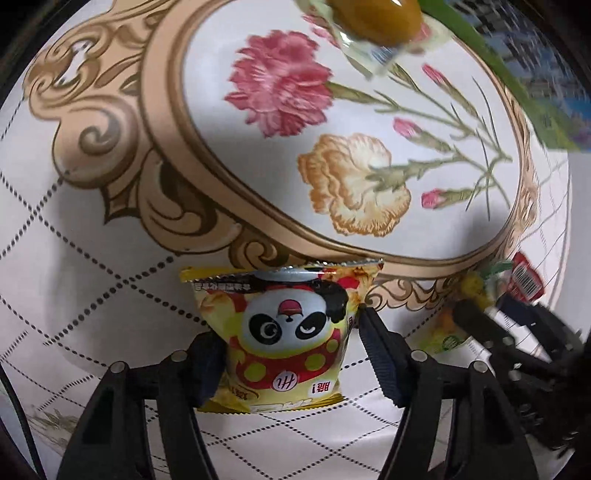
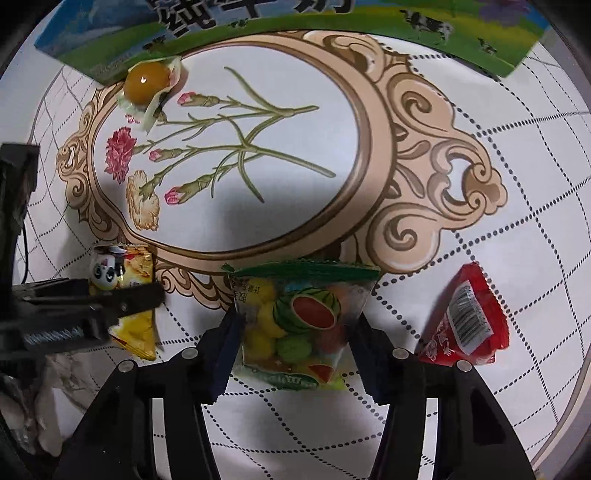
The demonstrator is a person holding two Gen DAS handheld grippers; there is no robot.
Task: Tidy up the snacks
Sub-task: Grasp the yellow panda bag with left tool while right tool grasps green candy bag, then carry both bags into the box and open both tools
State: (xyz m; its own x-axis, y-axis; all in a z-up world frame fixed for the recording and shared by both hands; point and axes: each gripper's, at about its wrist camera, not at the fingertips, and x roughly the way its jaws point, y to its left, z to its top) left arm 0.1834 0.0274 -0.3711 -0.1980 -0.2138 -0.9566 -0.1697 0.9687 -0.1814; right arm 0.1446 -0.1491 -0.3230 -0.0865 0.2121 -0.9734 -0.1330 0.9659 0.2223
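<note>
In the left wrist view my left gripper point(image 1: 291, 354) is shut on a yellow panda snack packet point(image 1: 291, 332), which sits between both fingers over the flowered tablecloth point(image 1: 92, 258). In the right wrist view my right gripper point(image 2: 295, 339) is shut on a clear fruit-candy packet point(image 2: 299, 321) with a watermelon picture and a green top edge. The left gripper point(image 2: 122, 299) with the panda packet point(image 2: 122, 273) shows at the left of that view. The right gripper's dark frame point(image 1: 517, 332) shows at the right of the left wrist view.
A red packet point(image 2: 465, 325) lies on the cloth right of my right gripper; it also shows in the left wrist view point(image 1: 526, 280). A wrapped orange-yellow jelly cup point(image 2: 146, 83) lies at the far left by a green-and-blue milk carton box point(image 2: 295, 26).
</note>
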